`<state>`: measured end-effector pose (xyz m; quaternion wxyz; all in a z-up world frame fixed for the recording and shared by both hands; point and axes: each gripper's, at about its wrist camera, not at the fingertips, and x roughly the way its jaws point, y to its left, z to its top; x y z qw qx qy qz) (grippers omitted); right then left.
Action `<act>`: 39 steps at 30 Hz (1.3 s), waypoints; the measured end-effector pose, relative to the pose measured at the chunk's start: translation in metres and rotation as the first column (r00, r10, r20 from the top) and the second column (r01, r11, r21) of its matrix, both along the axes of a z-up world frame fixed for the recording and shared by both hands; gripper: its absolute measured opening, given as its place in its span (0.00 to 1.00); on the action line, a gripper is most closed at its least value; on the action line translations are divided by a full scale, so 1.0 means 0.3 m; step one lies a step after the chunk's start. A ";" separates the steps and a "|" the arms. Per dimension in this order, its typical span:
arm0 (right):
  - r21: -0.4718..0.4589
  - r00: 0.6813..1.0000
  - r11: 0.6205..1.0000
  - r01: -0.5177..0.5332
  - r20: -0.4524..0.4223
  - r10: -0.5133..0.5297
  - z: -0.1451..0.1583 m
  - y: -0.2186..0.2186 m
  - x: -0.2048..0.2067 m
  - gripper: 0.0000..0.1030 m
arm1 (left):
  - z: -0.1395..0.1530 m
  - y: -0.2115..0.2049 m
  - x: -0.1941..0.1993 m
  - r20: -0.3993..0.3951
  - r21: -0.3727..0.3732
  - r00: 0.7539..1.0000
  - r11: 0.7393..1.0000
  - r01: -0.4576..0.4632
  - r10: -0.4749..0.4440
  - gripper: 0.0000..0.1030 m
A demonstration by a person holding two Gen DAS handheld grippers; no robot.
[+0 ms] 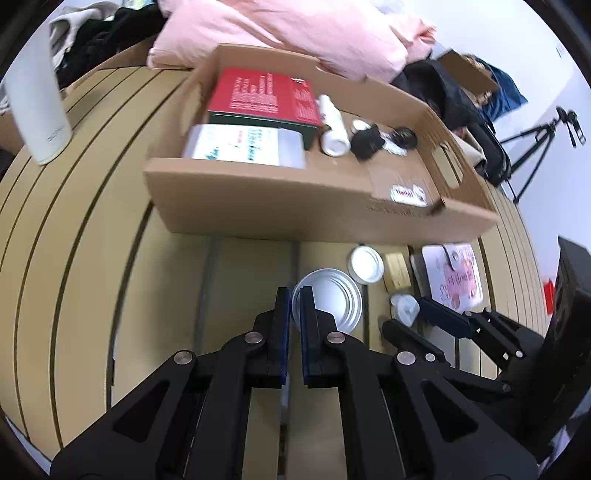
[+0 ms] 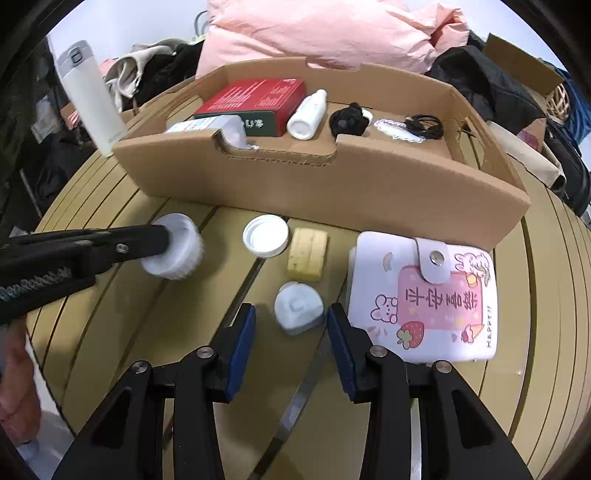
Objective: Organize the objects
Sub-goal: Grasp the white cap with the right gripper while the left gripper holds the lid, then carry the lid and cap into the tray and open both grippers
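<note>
My left gripper (image 1: 294, 291) is shut on the rim of a white ribbed lid (image 1: 332, 301); in the right wrist view it (image 2: 166, 236) holds that lid (image 2: 177, 251) just above the slatted table. My right gripper (image 2: 291, 314) is open around a small pale blue case (image 2: 298, 306), a finger on each side, also seen in the left wrist view (image 1: 406, 309). A white cap (image 2: 265, 235), a yellow sponge (image 2: 307, 253) and a white card wallet with rabbits (image 2: 424, 295) lie in front of the cardboard box (image 2: 332, 184).
The box holds a red box (image 2: 258, 98), a white packet (image 2: 207, 125), a white bottle (image 2: 308, 114), a black object (image 2: 349, 118) and a black cable (image 2: 424, 125). A white thermos (image 2: 90, 96) stands at the far left. Pink bedding (image 2: 325, 29) and bags lie behind.
</note>
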<state>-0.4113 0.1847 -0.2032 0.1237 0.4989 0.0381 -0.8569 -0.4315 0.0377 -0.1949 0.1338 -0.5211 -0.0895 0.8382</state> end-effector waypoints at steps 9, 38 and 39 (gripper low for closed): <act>0.022 0.999 1.000 0.005 -0.042 -0.004 -0.003 0.008 -0.018 0.30 | 0.031 0.038 -0.015 -0.055 -0.056 0.998 0.998 -0.001 -0.002 0.02; -0.079 0.951 0.994 -0.078 -0.304 0.051 0.682 0.353 0.686 0.30 | 0.645 -0.086 0.459 -0.183 -0.030 0.975 0.992 0.126 -0.129 0.02; -0.089 0.953 0.992 -0.092 -0.298 0.061 0.685 0.351 0.629 0.30 | 0.647 -0.053 0.385 -0.165 -0.037 0.977 0.991 0.131 -0.135 0.02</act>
